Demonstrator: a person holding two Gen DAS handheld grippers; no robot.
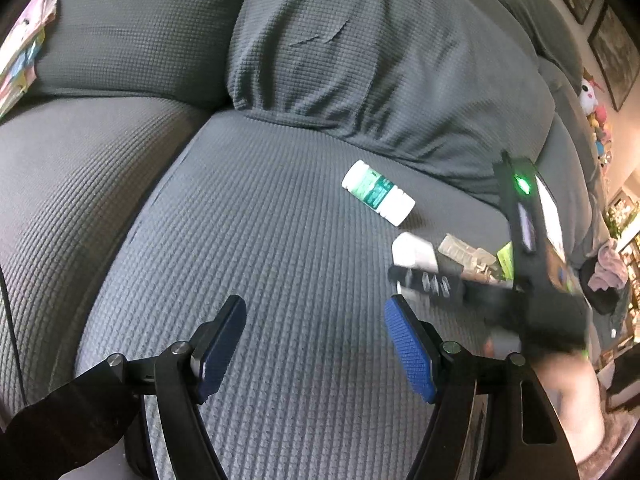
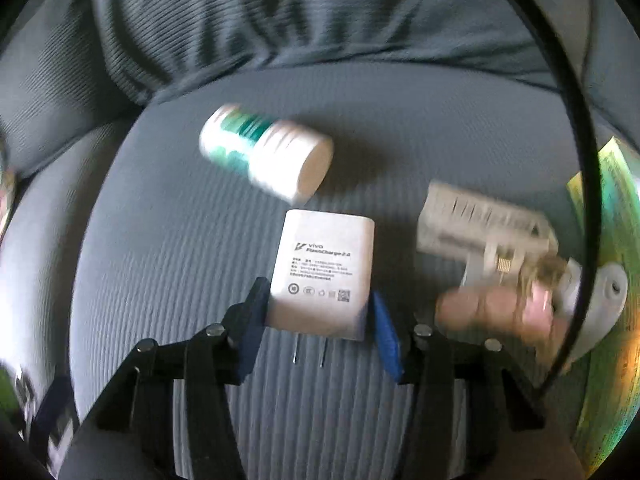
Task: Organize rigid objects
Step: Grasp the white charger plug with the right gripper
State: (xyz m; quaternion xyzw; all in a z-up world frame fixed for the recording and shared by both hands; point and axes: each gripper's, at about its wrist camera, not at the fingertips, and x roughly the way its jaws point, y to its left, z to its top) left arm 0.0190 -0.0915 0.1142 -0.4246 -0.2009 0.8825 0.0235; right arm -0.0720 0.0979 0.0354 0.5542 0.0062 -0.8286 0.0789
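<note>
My right gripper [image 2: 318, 312] is shut on a white phone charger [image 2: 324, 268], holding it by its lower end with the two prongs pointing back. The charger also shows in the left wrist view [image 1: 414, 252], held above the grey sofa seat [image 1: 260, 240]. A white pill bottle with a green label [image 1: 378, 192] lies on its side on the seat; it also shows in the right wrist view [image 2: 266, 152], just beyond the charger. My left gripper [image 1: 316, 340] is open and empty above the seat, to the near left of the bottle.
A clear plastic piece [image 2: 480, 224] and a green-yellow packet [image 2: 612, 208] lie to the right of the charger, with fingers of a hand [image 2: 500, 308] beside them. The sofa back cushion [image 1: 360, 60] rises behind the seat. Plush toys [image 1: 592, 100] sit far right.
</note>
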